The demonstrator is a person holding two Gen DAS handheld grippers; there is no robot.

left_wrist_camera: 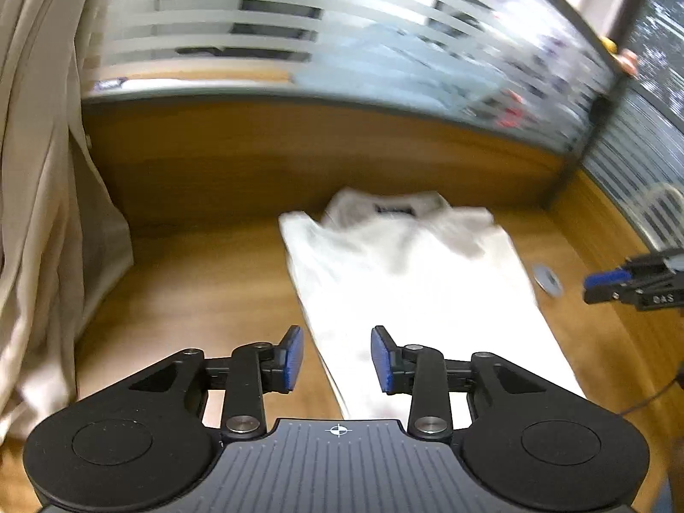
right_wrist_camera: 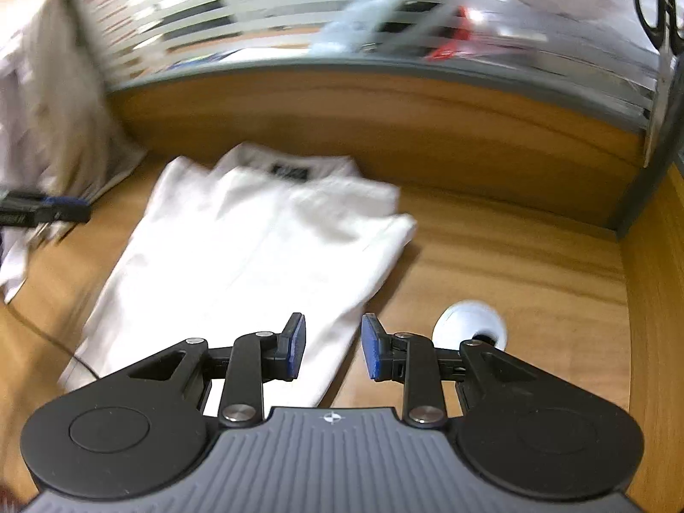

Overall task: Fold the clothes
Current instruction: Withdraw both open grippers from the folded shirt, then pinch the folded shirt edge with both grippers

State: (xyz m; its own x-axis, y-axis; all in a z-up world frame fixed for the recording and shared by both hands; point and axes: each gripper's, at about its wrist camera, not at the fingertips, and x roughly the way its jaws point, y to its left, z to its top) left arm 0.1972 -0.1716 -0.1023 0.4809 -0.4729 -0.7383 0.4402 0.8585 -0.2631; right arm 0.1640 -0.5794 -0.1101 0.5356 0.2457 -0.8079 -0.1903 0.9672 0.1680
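White, soft cotton shirt (left_wrist_camera: 410, 282), folded lengthwise, lay mid-frame on the wooden desk (left_wrist_camera: 205, 290). Left hand-held gripper (left_wrist_camera: 337, 359) and right hand-held gripper (right_wrist_camera: 331, 348) hovered spread, empty. Light, limp cloth; best pinched at hem corners.

Bare worktop (left_wrist_camera: 205, 282) lies open left of the folded shirt (left_wrist_camera: 410, 282), and again to its right toward the corner. A wood back panel (left_wrist_camera: 325, 154) under striped glass (left_wrist_camera: 265, 30) closes the far side. Hanging beige cloth (left_wrist_camera: 38, 171) crowds the left edge. A white grommet (right_wrist_camera: 470, 320) sits near the shirt's right edge; a side panel (right_wrist_camera: 654, 299) walls the right.
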